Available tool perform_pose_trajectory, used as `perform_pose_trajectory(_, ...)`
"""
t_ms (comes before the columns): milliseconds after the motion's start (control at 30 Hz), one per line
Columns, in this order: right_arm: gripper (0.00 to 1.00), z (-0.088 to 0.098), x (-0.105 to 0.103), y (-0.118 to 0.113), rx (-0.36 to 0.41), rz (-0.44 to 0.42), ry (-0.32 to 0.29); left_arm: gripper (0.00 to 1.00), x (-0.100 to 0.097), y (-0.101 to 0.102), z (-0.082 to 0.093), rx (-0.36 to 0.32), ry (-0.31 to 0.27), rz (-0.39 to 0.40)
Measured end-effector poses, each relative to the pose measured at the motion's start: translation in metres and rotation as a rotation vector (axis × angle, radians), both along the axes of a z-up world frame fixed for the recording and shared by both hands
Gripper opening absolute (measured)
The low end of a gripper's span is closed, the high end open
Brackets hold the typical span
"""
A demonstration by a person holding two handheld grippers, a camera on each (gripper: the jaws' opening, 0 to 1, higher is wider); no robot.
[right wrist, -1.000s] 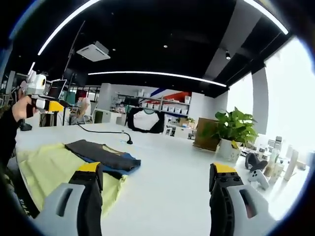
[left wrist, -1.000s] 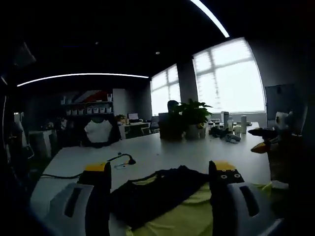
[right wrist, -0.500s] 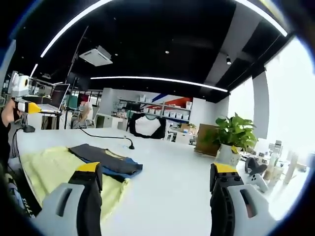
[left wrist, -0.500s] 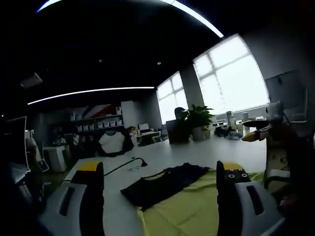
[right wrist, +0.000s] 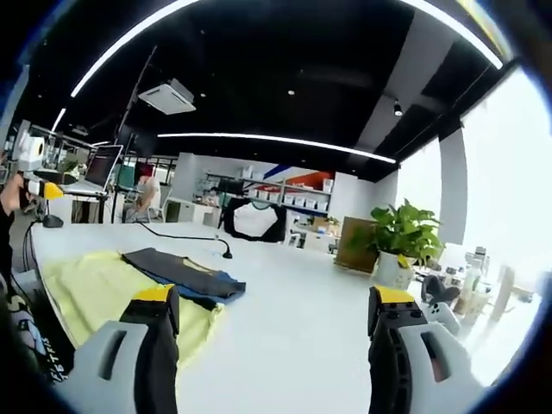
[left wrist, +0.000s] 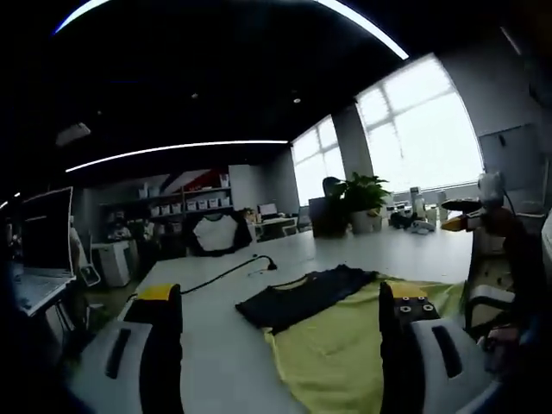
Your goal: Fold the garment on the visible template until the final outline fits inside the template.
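Garment: dark folded shirt [left wrist: 304, 295], soft, lying flat on a yellow cloth template [left wrist: 345, 354].
Table: white, smooth [right wrist: 302, 319].
Left hand-held gripper [left wrist: 280, 323]: jaws wide, holding nothing.
Right hand-held gripper [right wrist: 272, 332]: jaws wide, holding nothing.

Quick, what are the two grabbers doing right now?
Left gripper: open, holding nothing.
Right gripper: open, holding nothing.

Garment [left wrist: 304, 296] was dark grey to black, with a blue layer showing along its edge in the right gripper view [right wrist: 185, 276]. Template [left wrist: 345, 349] under it was pale yellow-green, plain. Table [right wrist: 293, 319] was white. Left gripper [left wrist: 280, 345] and right gripper [right wrist: 274, 345] had grey jaws with black inner faces and yellow tips. Cable [left wrist: 226, 271] on the table was black. Potted plant [right wrist: 399, 235] had green leaves in a white pot.
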State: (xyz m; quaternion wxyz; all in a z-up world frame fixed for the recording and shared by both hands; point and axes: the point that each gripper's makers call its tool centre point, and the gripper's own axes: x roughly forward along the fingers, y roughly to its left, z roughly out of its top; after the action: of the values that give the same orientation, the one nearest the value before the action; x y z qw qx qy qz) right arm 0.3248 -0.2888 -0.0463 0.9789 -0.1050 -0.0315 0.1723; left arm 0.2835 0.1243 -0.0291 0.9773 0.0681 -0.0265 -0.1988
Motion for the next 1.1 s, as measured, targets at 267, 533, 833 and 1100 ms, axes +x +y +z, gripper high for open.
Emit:
perform_pose_trajectory(267,0.93,-0.012,-0.007,0.027,-0.077,0.108,0.039,1.00,-0.004,-0.002,-0.017,0.024,0.059,-0.045)
perform_pose_trajectory(533,0.90,-0.033,-0.022,0.034,-0.155,0.195,0.106,0.97,-0.009,-0.007,-0.051,0.094,0.146,-0.083)
perform_pose_trajectory(833,0.85,-0.053,-0.037,0.044,-0.180,0.278,0.176,0.89,-0.023,-0.020,-0.088,0.151,0.252,-0.167)
perform_pose_trajectory(1100,0.85,-0.081,-0.057,0.054,-0.236,0.363,0.276,0.83,-0.034,-0.030,-0.107,0.136,0.319,-0.246)
